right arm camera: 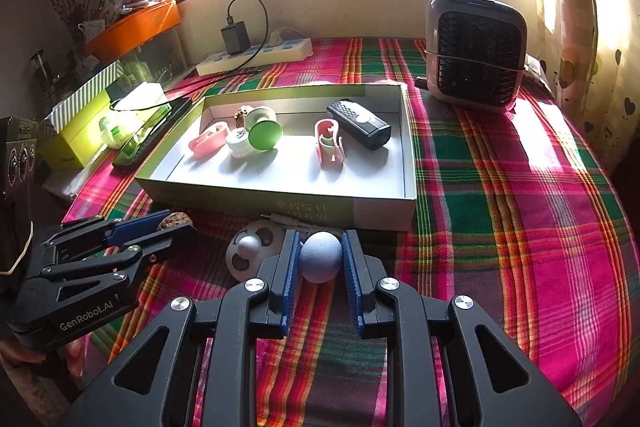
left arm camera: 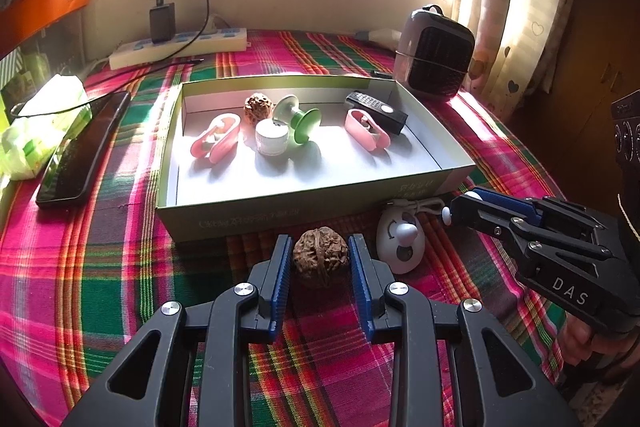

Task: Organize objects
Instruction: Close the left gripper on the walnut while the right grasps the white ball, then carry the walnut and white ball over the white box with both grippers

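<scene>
Left wrist view: phone (left arm camera: 82,151) at far left, green box (left arm camera: 304,223) mid-table, left gripper (left arm camera: 320,259) straddling a walnut (left arm camera: 320,255) – pads not touching – white fan (left arm camera: 401,241) beside it; right gripper (right arm camera: 321,257) clamps a white ball (right arm camera: 321,256).

The left tool (left arm camera: 320,255) straddles a walnut (left arm camera: 320,255) just in front of the green box (left arm camera: 304,207), its blue pads on either side of the nut with slight gaps showing. The nut sits on the plaid-covered surface (left arm camera: 100,267). Inside the box lie a second walnut (left arm camera: 258,107), a white jar (left arm camera: 272,137), a green spool-like piece (left arm camera: 298,121), two pink holders (left arm camera: 216,143) (left arm camera: 367,133) and a black remote (left arm camera: 376,111). Just right of the box's near corner, a white egg-shaped gadget (left arm camera: 401,241) rests on the cloth, and the right tool (left arm camera: 460,207) reaches over it from the right, a white ball at its tips. A black phone (left arm camera: 84,147) lies left of the box; a heater (left arm camera: 434,53) stands behind its right corner.
</scene>
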### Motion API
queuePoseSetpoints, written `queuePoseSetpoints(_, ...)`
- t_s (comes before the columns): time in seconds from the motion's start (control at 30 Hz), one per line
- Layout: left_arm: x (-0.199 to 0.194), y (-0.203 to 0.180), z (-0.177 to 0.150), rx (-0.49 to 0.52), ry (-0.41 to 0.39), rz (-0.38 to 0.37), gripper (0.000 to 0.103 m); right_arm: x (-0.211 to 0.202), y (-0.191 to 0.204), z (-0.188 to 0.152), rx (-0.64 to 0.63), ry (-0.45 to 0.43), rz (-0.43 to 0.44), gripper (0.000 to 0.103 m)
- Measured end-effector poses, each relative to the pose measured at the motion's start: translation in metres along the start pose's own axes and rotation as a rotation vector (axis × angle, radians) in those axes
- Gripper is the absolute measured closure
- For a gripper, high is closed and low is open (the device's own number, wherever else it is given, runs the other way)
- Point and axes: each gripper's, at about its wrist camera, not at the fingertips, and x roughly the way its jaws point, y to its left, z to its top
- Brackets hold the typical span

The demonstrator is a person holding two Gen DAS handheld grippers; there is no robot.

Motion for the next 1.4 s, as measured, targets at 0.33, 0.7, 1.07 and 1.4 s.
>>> queuePoseSetpoints(0.33, -0.01, 0.003, 0.007, 0.002, -0.03, 0.001, 0.076, -0.004, 0.007, 0.008, -0.013, -0.019, 0.014, 0.08)
queuePoseSetpoints(0.7, -0.017, 0.012, 0.021, 0.001, -0.062, 0.01, 0.076, -0.003, 0.019, 0.028, -0.042, -0.048, 0.035, 0.08)
queuePoseSetpoints(1.07, -0.011, 0.024, 0.035, -0.009, -0.068, 0.026, 0.076, 0.013, 0.026, 0.043, -0.057, -0.042, 0.051, 0.08)
queuePoseSetpoints(1.4, 0.003, 0.033, 0.039, -0.017, -0.049, 0.049, 0.076, 0.037, 0.03, 0.054, -0.067, -0.009, 0.063, 0.08)
